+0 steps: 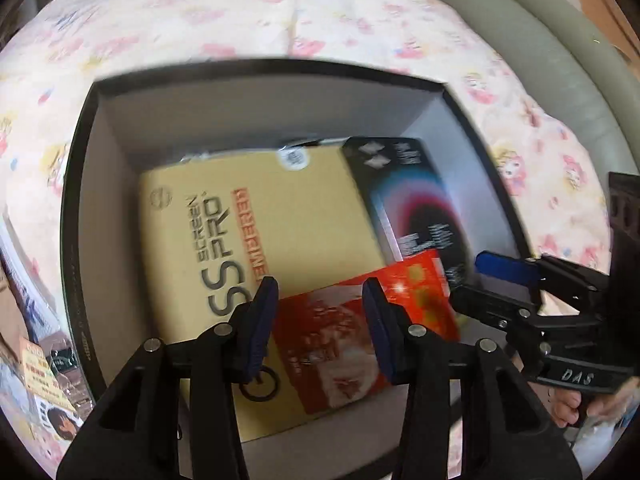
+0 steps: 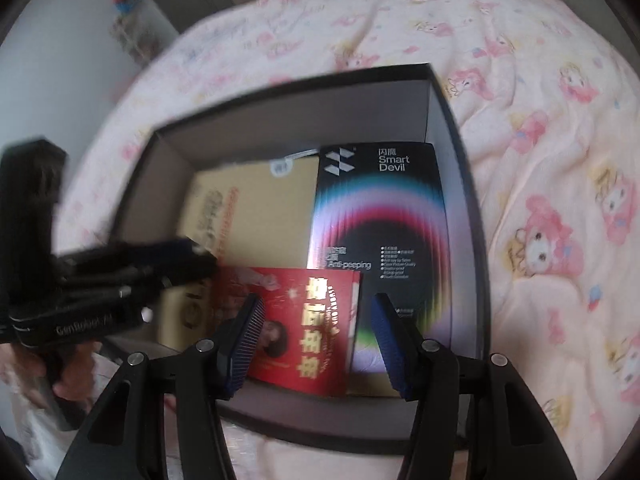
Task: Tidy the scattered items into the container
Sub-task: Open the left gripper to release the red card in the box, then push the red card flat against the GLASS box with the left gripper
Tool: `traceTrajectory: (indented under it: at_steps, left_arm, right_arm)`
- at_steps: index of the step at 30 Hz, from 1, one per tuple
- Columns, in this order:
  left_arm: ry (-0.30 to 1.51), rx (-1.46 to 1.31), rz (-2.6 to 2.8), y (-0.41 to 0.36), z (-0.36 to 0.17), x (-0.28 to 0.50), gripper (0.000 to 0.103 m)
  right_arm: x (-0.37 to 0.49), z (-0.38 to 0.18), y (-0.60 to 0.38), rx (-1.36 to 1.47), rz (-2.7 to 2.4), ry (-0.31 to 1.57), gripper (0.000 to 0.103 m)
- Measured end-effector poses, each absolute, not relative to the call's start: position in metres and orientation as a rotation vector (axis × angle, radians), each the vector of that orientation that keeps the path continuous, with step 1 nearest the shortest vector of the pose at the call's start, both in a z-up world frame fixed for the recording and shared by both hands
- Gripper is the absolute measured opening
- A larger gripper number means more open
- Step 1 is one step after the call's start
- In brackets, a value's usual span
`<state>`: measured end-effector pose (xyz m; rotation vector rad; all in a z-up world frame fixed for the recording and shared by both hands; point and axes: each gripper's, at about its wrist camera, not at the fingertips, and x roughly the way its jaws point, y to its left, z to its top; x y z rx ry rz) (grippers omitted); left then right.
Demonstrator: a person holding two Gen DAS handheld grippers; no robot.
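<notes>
Your red packet (image 2: 304, 328) lies flat in the box (image 2: 452, 128) at its near wall, long axis running away from you; both your left gripper (image 1: 320, 320) and right gripper (image 2: 316, 344) hang spread and empty above it, the right nearer

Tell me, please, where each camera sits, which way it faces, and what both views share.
Left wrist: on the left gripper, looking steeply down into the black box; the right gripper and fingers show.
Right wrist: on the right gripper, looking down likewise; the left gripper shows.
Shared: box, red packet, pink bedding.
</notes>
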<state>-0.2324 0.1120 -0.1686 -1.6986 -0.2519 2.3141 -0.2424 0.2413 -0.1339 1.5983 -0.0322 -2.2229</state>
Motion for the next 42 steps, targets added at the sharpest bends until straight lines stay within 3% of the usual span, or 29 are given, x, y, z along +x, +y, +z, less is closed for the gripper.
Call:
traceTrajectory:
  at_steps: [3, 6, 9, 13, 18, 24, 31, 38, 42]
  left_arm:
    - [-0.231, -1.713, 2.387, 0.114, -0.17, -0.235, 0.042]
    - [-0.217, -1.704, 2.451, 0.112, -0.167, -0.236, 0.03]
    - [-0.324, -1.716, 2.396, 0.106, -0.17, -0.238, 0.03]
    - [-0.418, -1.736, 2.339, 0.094, -0.174, -0.239, 0.031]
    - [-0.418, -1.746, 2.343, 0.08, -0.176, -0.236, 0.032]
    - [-0.358, -1.819, 2.342, 0.082, -0.182, -0.237, 0.032]
    - [-0.484, -1.929, 2.221, 0.081, -0.189, -0.239, 0.035]
    - [-0.459, -2.048, 2.271, 0.072, -0.168, -0.227, 0.041]
    - [-0.257, -2.206, 2.333, 0.088, -0.177, -0.225, 0.041]
  right_arm:
    - [-0.253, -0.149, 0.227, 1.698, -2.199, 0.07, 0.051]
    - [-0.257, -0.167, 0.219, 1.758, -2.168, 0.153, 0.052]
    - [-0.255, -0.168, 0.216, 1.741, -2.166, 0.179, 0.054]
    - [-0.249, -0.166, 0.212, 1.7, -2.074, 0.066, 0.054]
    - [-0.244, -0.164, 0.204, 1.645, -1.916, -0.088, 0.054]
    - [-0.237, -0.136, 0.225, 1.504, -2.241, 0.049, 0.054]
    - [-0.24, -0.141, 0.233, 1.537, -2.257, 0.079, 0.054]
    - [-0.235, -0.144, 0.23, 1.565, -2.218, 0.066, 0.054]
    - [-0.234, -0.141, 0.233, 1.568, -2.211, 0.053, 0.054]
